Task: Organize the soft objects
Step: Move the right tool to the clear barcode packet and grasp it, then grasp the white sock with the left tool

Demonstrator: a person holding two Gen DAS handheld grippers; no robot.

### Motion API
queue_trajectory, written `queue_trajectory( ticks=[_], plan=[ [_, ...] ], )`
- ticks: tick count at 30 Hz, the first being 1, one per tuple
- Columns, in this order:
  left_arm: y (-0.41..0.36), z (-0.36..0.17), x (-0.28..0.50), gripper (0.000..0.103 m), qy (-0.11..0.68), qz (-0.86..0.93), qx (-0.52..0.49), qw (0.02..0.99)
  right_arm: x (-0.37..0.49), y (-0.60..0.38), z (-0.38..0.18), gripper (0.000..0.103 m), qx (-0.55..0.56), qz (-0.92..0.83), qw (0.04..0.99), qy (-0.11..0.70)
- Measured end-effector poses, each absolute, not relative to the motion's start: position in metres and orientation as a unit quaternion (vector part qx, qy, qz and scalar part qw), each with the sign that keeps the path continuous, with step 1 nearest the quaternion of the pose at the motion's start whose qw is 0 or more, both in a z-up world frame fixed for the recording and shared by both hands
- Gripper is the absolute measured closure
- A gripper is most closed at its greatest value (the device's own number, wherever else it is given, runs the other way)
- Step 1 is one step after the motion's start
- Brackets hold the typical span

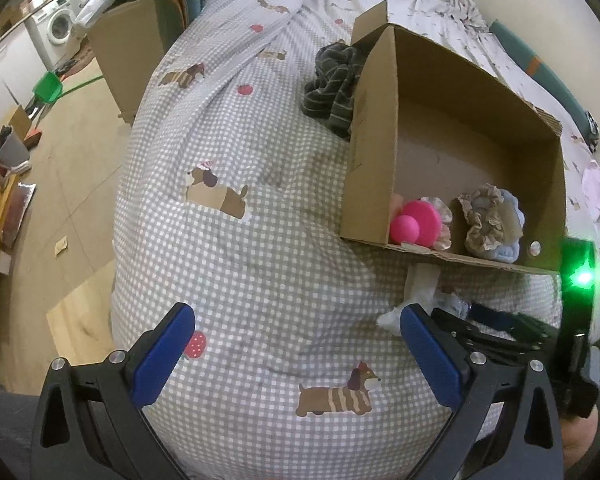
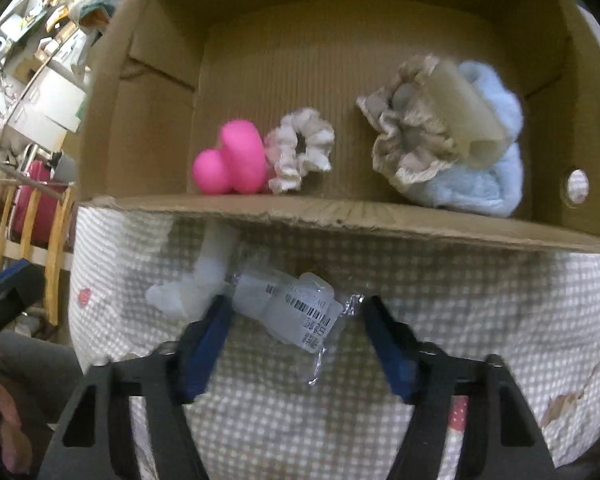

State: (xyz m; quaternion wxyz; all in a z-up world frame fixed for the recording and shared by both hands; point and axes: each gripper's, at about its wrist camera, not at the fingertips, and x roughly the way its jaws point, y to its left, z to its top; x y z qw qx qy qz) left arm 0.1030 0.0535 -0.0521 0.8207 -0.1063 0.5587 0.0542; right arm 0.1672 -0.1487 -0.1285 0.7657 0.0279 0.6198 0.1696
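Fingers (image 2: 208, 336) astride clear packet (image 2: 300, 312) on bed (image 2: 480, 300)

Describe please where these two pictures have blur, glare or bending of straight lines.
Left wrist view: sharp, but a green light flares at the right edge, and the fisheye bows the cardboard box. Right wrist view: motion blur softens the plastic-wrapped packet and the right tongs; the box rim curves.

toys in box (image 2: 340, 216), packet (image 2: 296, 312) maybe touching box front
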Motion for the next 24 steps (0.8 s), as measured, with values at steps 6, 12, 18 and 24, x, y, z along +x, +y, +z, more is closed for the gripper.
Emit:
queue_trajectory(
  ticks=[6,12,18,24],
  plan=[
    [0.046,-0.057,0.107,0.001,0.564,0.050,-0.106,0.818,0.164,-0.148,-0.134,0.075,0.013,0.176,0.759,0.627],
    [0.024,-0.061,0.110,0.001,0.570,0.026,-0.086,0.817,0.143,-0.163,-0.115,0.075,0.021,0.189,0.772,0.606],
    [-0.022,-0.075,0.114,0.001,0.586,-0.023,-0.039,0.809,0.123,-0.191,-0.100,0.075,0.026,0.171,0.787,0.592],
    [-0.070,-0.101,0.117,0.011,0.610,-0.071,0.024,0.789,0.118,-0.236,-0.089,0.075,0.070,0.133,0.798,0.584]
  ],
)
